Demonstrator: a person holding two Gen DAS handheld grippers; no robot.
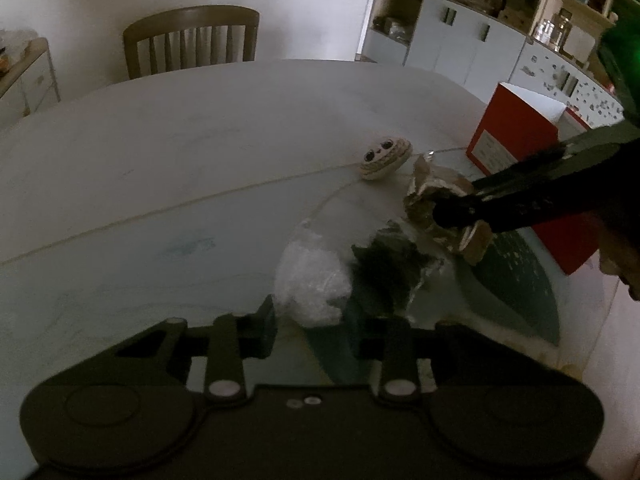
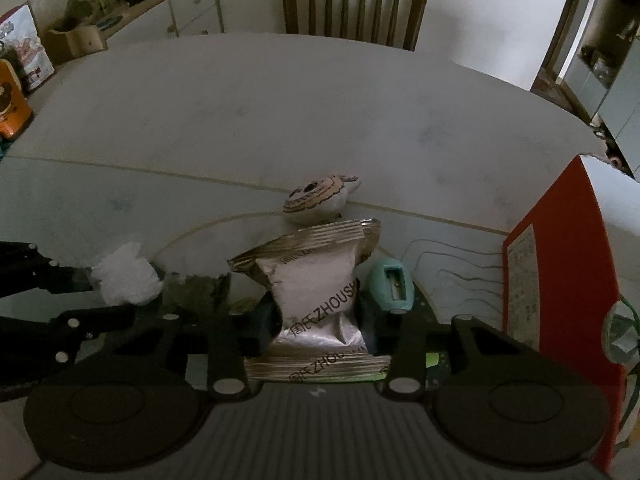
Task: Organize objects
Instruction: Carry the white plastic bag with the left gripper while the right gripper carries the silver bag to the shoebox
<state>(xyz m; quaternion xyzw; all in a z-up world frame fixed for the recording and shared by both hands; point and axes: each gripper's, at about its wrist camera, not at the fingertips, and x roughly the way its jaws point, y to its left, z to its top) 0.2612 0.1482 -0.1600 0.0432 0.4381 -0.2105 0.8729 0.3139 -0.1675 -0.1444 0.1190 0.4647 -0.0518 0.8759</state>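
On the white table, my left gripper is shut on a crumpled wad of clear plastic wrap. The right wrist view shows the same wad at the left gripper's tips. My right gripper is shut on a silver foil packet, pinched at its waist. In the left wrist view it comes in from the right with the packet. A dark crumpled wrapper lies between the two. A round cream toy with eyes sits just beyond.
A red box stands at the table's right edge. A teal sharpener-like thing lies right of the packet. A wooden chair is at the far side, a sideboard and tins on the left, and shelving.
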